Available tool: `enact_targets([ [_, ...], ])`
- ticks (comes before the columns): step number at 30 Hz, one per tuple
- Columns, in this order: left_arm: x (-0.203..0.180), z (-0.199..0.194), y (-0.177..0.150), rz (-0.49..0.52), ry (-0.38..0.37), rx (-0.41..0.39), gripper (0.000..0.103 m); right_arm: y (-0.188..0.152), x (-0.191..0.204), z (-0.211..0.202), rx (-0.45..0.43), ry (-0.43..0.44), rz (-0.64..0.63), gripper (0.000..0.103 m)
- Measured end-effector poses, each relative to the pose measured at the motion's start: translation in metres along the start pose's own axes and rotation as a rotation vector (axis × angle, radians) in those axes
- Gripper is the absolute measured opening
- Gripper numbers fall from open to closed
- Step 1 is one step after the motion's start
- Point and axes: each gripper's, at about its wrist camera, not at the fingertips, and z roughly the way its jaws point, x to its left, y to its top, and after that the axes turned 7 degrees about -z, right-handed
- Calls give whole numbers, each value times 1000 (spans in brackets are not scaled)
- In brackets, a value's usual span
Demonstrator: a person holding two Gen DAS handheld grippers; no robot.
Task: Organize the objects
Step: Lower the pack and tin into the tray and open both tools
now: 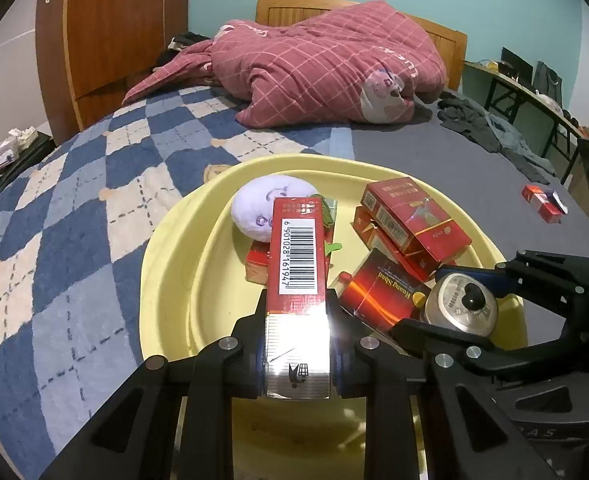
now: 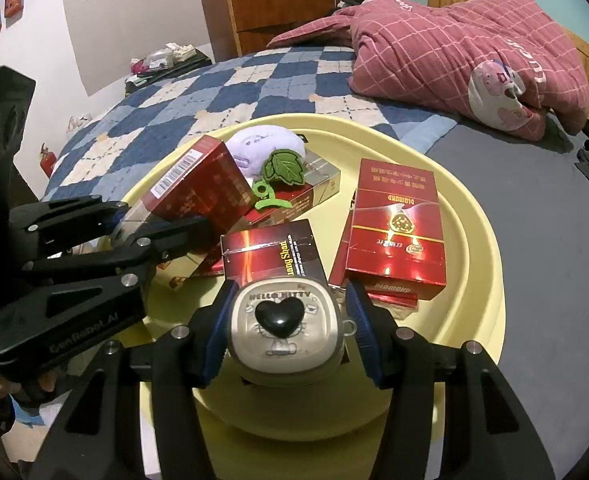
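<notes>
Left hand-held gripper [image 1: 296,344] pinches a red box [image 1: 297,276], right hand-held gripper [image 2: 284,328] half-open around a tin [image 2: 284,332]; dropped onto the crowded basin [image 1: 166,260], either could slide off the piled boxes.

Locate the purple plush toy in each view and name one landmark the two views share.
Left wrist view: the purple plush toy lies at the far side of the yellow basin, just left of centre, partly behind the red box that the left gripper holds.
Right wrist view: it sits above centre, slightly left, behind a green felt leaf.
Shared landmark: the pink checked quilt on the bed.
</notes>
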Motion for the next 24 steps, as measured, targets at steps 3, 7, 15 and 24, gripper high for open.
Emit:
enact_targets([
  [3, 0, 0, 0, 1, 3, 0, 22, 1, 1, 0, -2, -2, 2, 56],
  [7, 0, 0, 0, -2, 2, 0, 23, 2, -1, 1, -2, -2, -5, 56],
  [15, 2, -5, -3, -21, -17, -28, 42, 0, 3, -1, -4, -7, -32, 58],
  [24, 4, -33, 3, -97, -26, -167, 92, 2, 2, -25, -85, 13, -11, 103],
])
